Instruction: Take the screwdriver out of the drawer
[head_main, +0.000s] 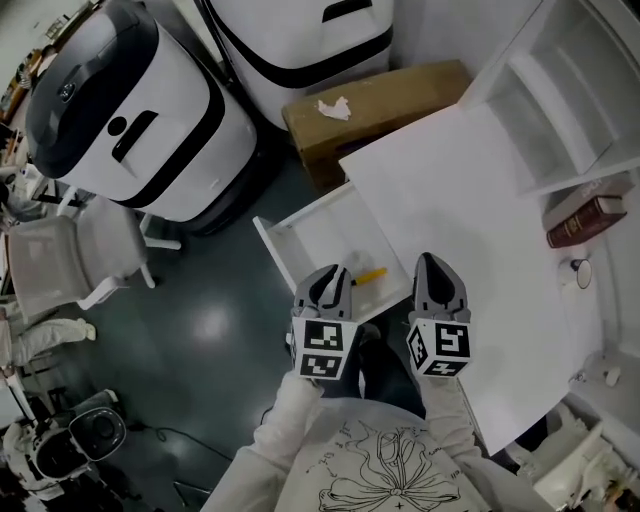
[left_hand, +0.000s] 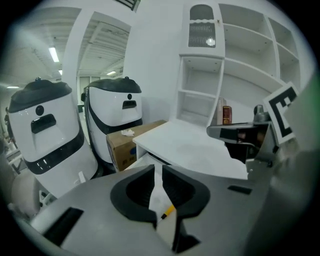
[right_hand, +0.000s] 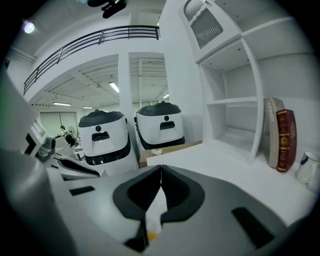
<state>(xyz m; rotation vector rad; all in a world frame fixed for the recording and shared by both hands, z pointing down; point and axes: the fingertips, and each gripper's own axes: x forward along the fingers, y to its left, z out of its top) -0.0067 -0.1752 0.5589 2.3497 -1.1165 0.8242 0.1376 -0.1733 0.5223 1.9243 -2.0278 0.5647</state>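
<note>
Here, the setting: I stand at a white desk (head_main: 470, 210) with a shelf unit (head_main: 570, 110) at its far end. Two large white-and-black machines (head_main: 130, 120) and a cardboard box (head_main: 380, 100) stand on the floor beyond, well apart from the work.

Drawer (head_main: 315, 235): it is drawn out from under the desk's edge over the open floor, so its white inside lies bare to me from above. I judge it open far enough for a reach, with the opening step done.

Left gripper (head_main: 333, 280): I hold it just over the drawer's near end, tilted downward. Its jaws are all but together, with only a thin slit between them and nothing gripped. In the left gripper view the tool lines up through that slit, so I take this gripper to be the one meant for the pick. The jaws would have to part before they could take the handle.

Right gripper (head_main: 437, 268): I hold it beside the left one, over the desk's near edge rather than over the drawer. Its jaws are closed tip to tip and empty. I judge that it is kept aside so the two do not crowd one small opening.

Screwdriver (head_main: 368, 275): it has a yellow handle and lies flat on the drawer floor, on the side nearest the desk. It is just ahead of the left gripper's tips, neither gripper touches it, and it is not yet lifted. Its dark shaft end shows only in the left gripper view.
</note>
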